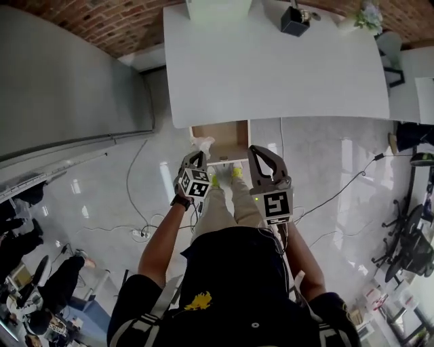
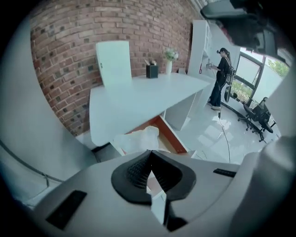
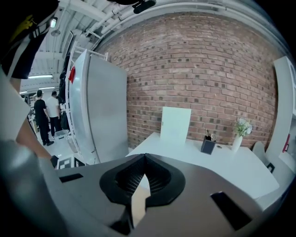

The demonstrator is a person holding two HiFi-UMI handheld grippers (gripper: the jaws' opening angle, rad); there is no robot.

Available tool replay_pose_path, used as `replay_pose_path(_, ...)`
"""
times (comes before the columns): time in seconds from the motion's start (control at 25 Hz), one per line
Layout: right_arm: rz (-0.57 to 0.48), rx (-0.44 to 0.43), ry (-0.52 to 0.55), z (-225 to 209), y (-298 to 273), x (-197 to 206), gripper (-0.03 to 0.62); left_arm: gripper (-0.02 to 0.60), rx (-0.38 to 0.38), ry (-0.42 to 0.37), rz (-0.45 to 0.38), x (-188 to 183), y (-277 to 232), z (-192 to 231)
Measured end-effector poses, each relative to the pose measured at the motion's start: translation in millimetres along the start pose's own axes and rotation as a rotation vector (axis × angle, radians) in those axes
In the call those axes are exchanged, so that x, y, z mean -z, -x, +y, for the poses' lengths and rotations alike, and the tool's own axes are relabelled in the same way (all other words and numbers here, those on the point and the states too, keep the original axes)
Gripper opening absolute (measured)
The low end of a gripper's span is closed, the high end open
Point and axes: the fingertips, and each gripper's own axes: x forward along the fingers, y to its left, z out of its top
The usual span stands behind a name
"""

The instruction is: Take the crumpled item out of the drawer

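Note:
A white crumpled item [image 1: 203, 144] lies at the front left corner of the open wood-lined drawer [image 1: 230, 135] under the white table [image 1: 271, 61]. My left gripper [image 1: 199, 157] reaches to that corner. In the left gripper view its jaws [image 2: 149, 152] are shut, and their tips meet on the near edge of the crumpled item [image 2: 138, 139], which bulges above them in the drawer [image 2: 170, 138]. My right gripper [image 1: 253, 150] hangs beside the drawer's front right, shut [image 3: 144, 157] with nothing between its pads, and faces the table [image 3: 222, 169].
On the table's far side stand a black pen holder [image 1: 295, 20], a small vase of flowers [image 1: 368, 17] and a white board [image 2: 113, 62]. A tall grey cabinet [image 1: 61, 74] is at the left. Cables [image 1: 135, 203] cross the floor. A person [image 2: 219, 78] stands by the window.

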Motion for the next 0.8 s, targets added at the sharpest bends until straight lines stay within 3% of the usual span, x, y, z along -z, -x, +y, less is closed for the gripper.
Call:
replay_pose_path(0.4,-0.151,0.059,0.024,-39,47,-92,0.026,0.018,-0.109,-0.087,-0.316,-177,134,25)
replay_pose_path(0.8,-0.324,0.099,0.073,-52,52,-190,0.026,0.018,-0.187,-0.112,-0.623,-300,250,48)
